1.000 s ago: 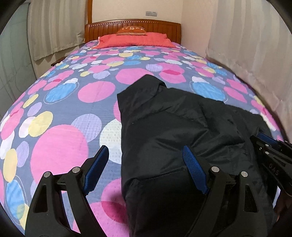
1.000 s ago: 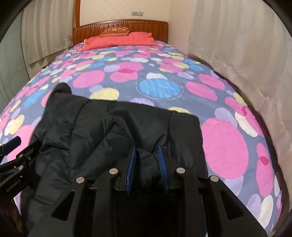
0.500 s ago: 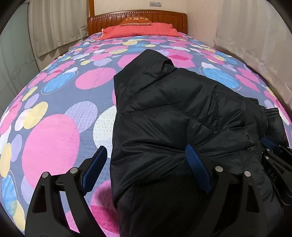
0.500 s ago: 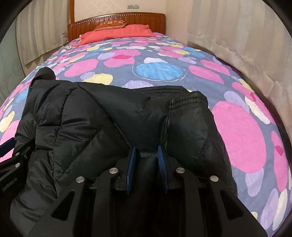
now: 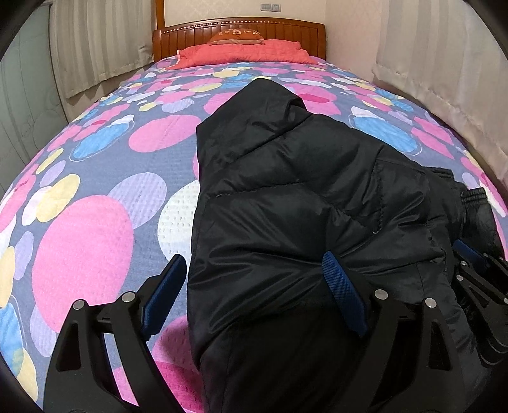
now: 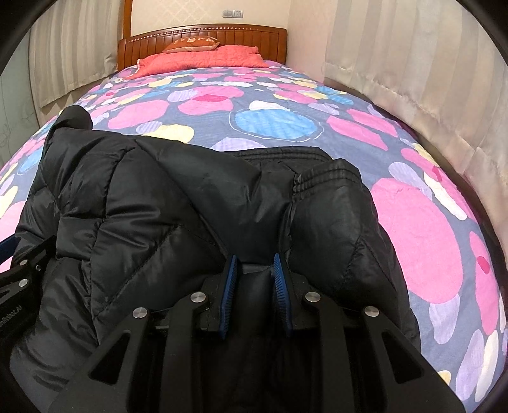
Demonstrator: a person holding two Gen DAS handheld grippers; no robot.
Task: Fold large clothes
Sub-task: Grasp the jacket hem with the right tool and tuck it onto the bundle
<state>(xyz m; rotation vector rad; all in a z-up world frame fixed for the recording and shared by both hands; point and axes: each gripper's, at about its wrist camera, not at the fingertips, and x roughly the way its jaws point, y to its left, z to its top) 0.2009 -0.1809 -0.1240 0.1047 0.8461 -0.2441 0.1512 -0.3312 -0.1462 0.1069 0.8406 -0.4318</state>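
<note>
A black puffer jacket point(image 5: 285, 197) lies bunched on the bed point(image 5: 95, 178), over a bedspread of pink, blue and yellow circles, with one end pointing toward the wooden headboard point(image 5: 238, 30) and red pillow point(image 5: 244, 52). The left gripper point(image 5: 250, 286) has its jaws spread wide apart, one blue pad over the bedspread at the jacket's left edge and the other pressed against the padded fabric. The right gripper point(image 6: 255, 279) has its jaws drawn close, pinching a fold of the jacket point(image 6: 190, 203) near its ribbed hem point(image 6: 327, 178). Pale curtains point(image 6: 412, 63) hang along the bed's right side.
</note>
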